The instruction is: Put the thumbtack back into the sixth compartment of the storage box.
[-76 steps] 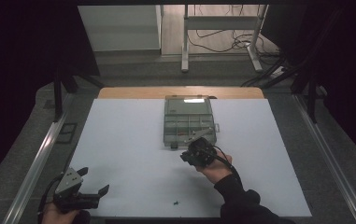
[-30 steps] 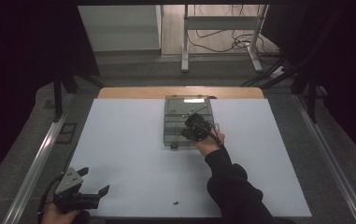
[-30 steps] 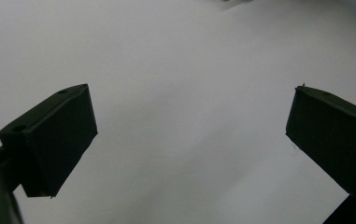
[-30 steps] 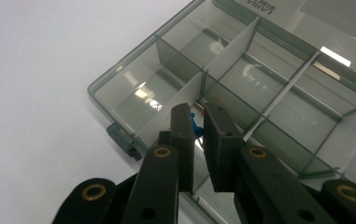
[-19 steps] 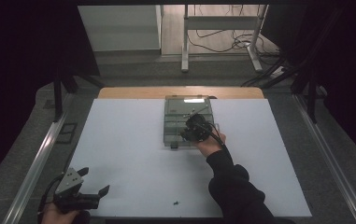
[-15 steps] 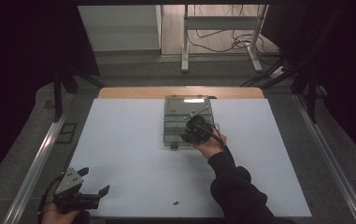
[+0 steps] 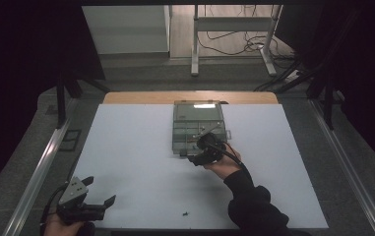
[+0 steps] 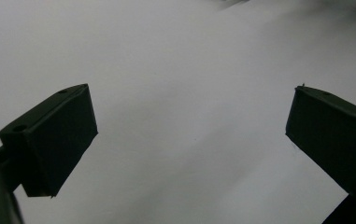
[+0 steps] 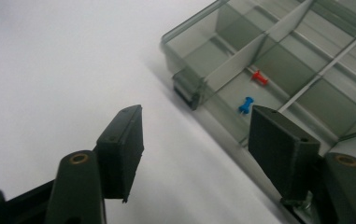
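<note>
Pulled back from over the compartment box [image 7: 198, 129], right gripper [image 7: 201, 156] now just off its near edge, jaws apart and empty. Ahead and to its right: blue pushpin [image 9: 246, 105] and red pushpin [image 9: 259, 77] in one compartment, just beyond the wall. Far back at the near-left tabletop [image 7: 136, 162] corner, left gripper [image 7: 98, 193] unmoved, wide open, holding nothing. Small dark object [image 7: 186, 214] near the front edge, closer to the right hand.
</note>
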`<move>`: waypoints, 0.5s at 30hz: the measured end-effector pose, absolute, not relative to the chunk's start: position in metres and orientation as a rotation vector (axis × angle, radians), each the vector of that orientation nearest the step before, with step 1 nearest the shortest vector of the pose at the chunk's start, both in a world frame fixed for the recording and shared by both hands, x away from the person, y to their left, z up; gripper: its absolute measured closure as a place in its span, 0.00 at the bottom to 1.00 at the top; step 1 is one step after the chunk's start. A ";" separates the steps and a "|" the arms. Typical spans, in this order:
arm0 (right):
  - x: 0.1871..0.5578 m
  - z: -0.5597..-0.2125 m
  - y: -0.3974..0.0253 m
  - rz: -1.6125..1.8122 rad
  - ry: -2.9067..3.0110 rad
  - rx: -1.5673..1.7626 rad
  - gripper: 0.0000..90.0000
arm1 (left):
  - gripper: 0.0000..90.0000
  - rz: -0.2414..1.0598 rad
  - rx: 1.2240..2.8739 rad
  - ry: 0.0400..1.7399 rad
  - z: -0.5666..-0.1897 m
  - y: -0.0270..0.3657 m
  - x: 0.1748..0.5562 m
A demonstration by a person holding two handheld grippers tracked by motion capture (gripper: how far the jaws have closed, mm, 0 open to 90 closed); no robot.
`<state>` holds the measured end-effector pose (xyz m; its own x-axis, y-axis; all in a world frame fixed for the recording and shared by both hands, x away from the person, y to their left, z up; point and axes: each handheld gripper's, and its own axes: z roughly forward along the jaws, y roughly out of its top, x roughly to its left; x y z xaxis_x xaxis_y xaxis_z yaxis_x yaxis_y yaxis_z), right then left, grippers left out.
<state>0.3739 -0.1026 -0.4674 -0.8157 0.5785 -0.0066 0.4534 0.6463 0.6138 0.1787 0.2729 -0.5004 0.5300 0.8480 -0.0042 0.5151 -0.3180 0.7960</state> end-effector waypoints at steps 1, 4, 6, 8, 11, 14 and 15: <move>0.371 -0.467 -0.103 0.913 2.666 0.834 0.38 | 0.03 0.543 1.991 1.106 -0.500 0.273 0.179; 0.365 -0.468 -0.103 0.923 2.668 0.819 0.34 | 0.03 0.544 1.992 1.105 -0.500 0.273 0.179; 0.361 -0.469 -0.103 0.916 2.669 0.807 0.28 | 0.03 0.544 1.992 1.103 -0.500 0.273 0.178; 0.355 -0.470 -0.103 0.915 2.667 0.799 0.24 | 0.03 0.544 1.993 1.102 -0.500 0.273 0.178; 0.349 -0.471 -0.102 0.905 2.686 0.779 0.17 | 0.03 0.545 1.993 1.101 -0.500 0.273 0.178; 0.343 -0.472 -0.101 0.890 2.709 0.777 0.10 | 0.03 0.545 1.994 1.100 -0.500 0.273 0.178; 0.341 -0.473 -0.101 0.889 2.713 0.774 0.09 | 0.03 0.545 1.994 1.100 -0.500 0.273 0.178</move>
